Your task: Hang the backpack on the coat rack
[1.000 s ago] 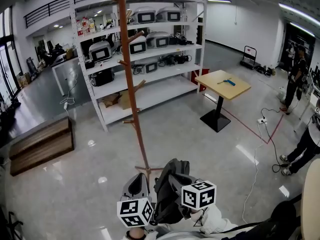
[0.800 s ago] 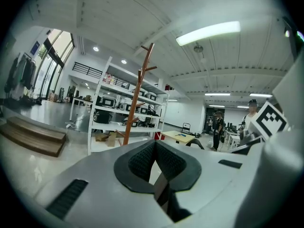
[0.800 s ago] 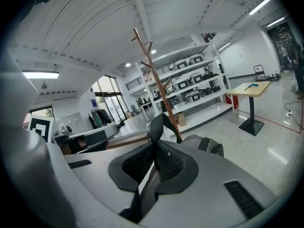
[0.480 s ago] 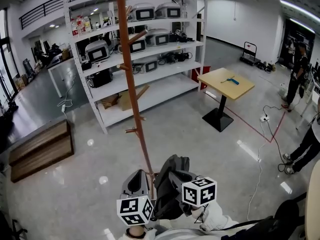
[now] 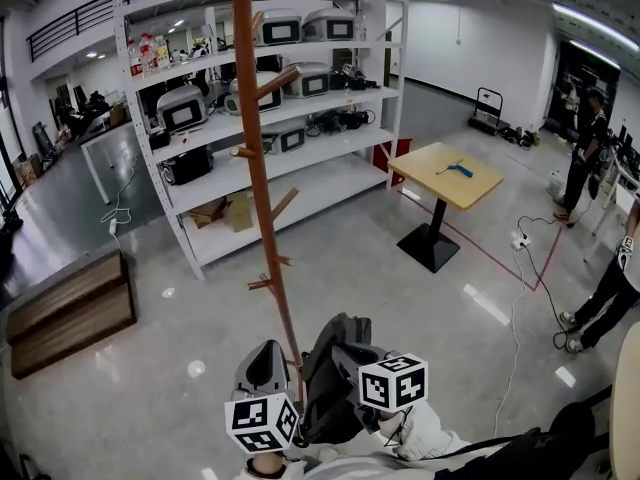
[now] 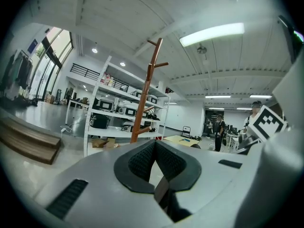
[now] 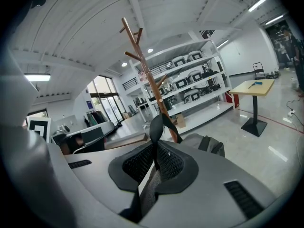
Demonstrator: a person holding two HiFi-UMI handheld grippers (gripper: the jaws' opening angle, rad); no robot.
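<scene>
The backpack point(image 5: 325, 393) is dark grey and slumped, hanging low just right of the coat rack point(image 5: 256, 158), near the foot of its pole. Its black top loop point(image 7: 157, 123) stands up above the right gripper point(image 7: 156, 148), whose jaws are pressed together on the loop's webbing. The left gripper point(image 6: 154, 145), just left of the pole, has its jaws closed too, with a thin dark strip (a strap of the bag, by the look of it) pinched low between them. The rack's short pegs point(image 5: 277, 80) angle upward. Behind the rack stands a white shelving unit point(image 5: 330, 173), well to its right a yellow table point(image 5: 445, 175), and to its left a wooden platform point(image 5: 70, 313). Glossy floor point(image 5: 200, 308) lies open round the rack's base.
</scene>
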